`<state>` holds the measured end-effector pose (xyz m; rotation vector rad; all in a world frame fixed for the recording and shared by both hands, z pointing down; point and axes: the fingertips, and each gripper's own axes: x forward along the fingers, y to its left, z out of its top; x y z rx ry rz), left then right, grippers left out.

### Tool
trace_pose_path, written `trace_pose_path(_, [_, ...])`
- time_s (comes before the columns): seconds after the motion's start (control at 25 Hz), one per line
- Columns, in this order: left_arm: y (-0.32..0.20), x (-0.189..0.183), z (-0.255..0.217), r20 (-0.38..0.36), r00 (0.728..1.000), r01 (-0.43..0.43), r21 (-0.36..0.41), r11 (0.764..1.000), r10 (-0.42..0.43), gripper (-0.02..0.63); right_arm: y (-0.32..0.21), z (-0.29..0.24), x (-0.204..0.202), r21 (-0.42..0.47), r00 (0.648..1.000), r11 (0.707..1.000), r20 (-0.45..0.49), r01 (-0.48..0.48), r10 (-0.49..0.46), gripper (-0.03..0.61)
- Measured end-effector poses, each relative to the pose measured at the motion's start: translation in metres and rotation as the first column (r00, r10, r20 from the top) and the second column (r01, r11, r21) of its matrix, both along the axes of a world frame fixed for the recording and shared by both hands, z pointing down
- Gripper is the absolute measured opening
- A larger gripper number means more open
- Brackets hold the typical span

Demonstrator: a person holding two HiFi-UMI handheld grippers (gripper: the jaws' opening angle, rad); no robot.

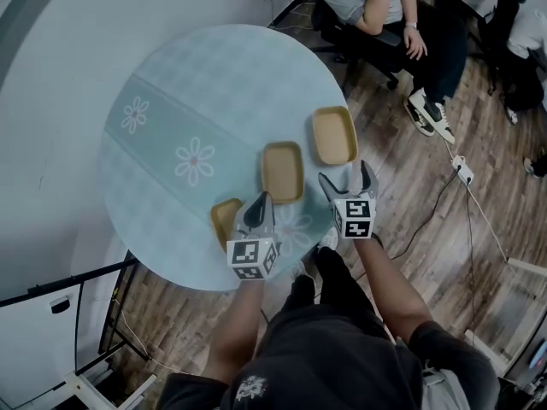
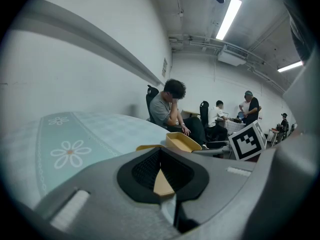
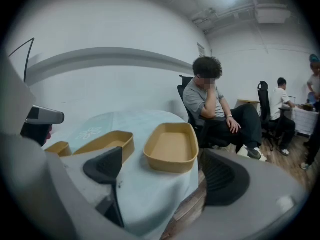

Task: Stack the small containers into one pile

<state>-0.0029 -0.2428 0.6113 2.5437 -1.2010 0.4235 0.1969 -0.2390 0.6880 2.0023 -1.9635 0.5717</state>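
Observation:
Three shallow tan containers lie in a row on the round teal table (image 1: 171,84): a far one (image 1: 334,135), a middle one (image 1: 283,171) and a near one (image 1: 224,219). My left gripper (image 1: 261,198) is shut, its tips over the near container's right edge, which it partly hides. In the left gripper view the left gripper (image 2: 161,156) holds nothing that I can see; a tan sliver shows through the notch behind its pads. My right gripper (image 1: 345,174) stands open at the table's rim. In the right gripper view the far container (image 3: 171,146) lies ahead of the right gripper (image 3: 161,155), untouched.
A seated person (image 1: 376,7) on an office chair is just past the table's far right side. The table edge (image 3: 187,184) runs under my right gripper, with wooden floor (image 1: 427,229) and a power strip (image 1: 462,173) to the right. A white wall curves along the left.

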Motion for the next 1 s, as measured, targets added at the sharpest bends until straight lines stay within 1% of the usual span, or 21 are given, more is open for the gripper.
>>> trace_pose_path(0.16, [-0.008,-0.002,0.005,0.008,1.000,0.011,-0.012,1.000,-0.011,0.005,-0.018,0.015,0.002,-0.027,1.000,0.999,-0.005,-0.030,0.030,0.535])
trace_pose_path(0.28, [-0.011,-0.001,0.009,0.010,1.000,0.010,-0.023,1.000,-0.010,0.005,-0.028,0.024,0.005,-0.046,0.999,0.998,0.001,-0.038,0.038,0.547])
trace_pose_path(0.6, [-0.016,0.003,0.016,0.013,1.000,0.008,-0.042,0.999,-0.007,0.005,-0.044,0.043,0.009,-0.096,0.999,0.995,0.025,-0.033,0.036,0.548])
trace_pose_path(0.8, [-0.018,0.001,0.020,0.014,1.000,0.010,-0.059,0.998,-0.009,0.005,-0.050,0.040,0.009,-0.103,1.000,0.994,0.006,-0.024,0.024,0.547])
trace_pose_path(1.0, [-0.022,-0.002,0.021,0.009,1.000,0.012,-0.063,0.998,-0.011,0.005,-0.053,0.041,0.010,-0.110,1.000,0.994,0.004,-0.014,0.015,0.522])
